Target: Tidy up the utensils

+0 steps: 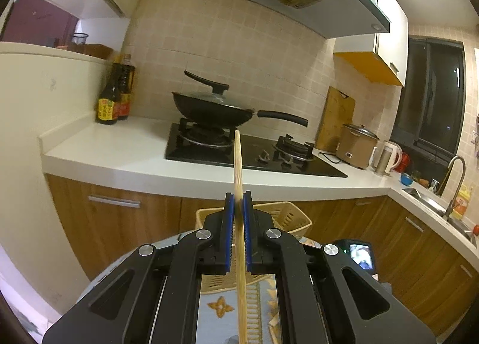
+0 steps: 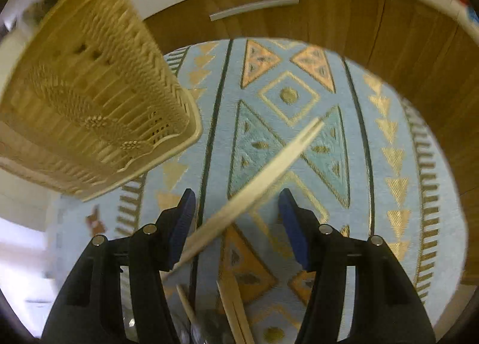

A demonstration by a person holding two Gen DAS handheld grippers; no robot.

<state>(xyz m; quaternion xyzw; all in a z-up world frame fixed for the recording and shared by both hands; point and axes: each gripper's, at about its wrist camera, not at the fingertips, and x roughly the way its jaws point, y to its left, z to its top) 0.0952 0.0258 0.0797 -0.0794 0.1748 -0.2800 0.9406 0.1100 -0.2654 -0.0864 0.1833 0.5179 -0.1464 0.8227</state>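
Observation:
My left gripper [image 1: 239, 194] is shut on a single bamboo chopstick [image 1: 237, 158], which sticks up past the pads toward the stove and runs back down between the arms. In the right wrist view my right gripper [image 2: 237, 194] points down at the rug with its jaws wide apart. A blurred pair of pale chopsticks [image 2: 269, 170] slants between them from lower left to upper right, and neither pad presses on it. More chopsticks [image 2: 236, 314] lie below, near the gripper's base. A woven cream basket [image 2: 89, 89] sits at the upper left; it also shows behind the left gripper.
A blue patterned rug [image 2: 374, 122] covers the floor before wooden cabinets [image 2: 299, 26]. The white counter [image 1: 119, 152] carries a hob with a lidded wok [image 1: 215, 110], sauce bottles [image 1: 115, 98], a rice cooker [image 1: 356, 146] and a sink [image 1: 428, 200] at right.

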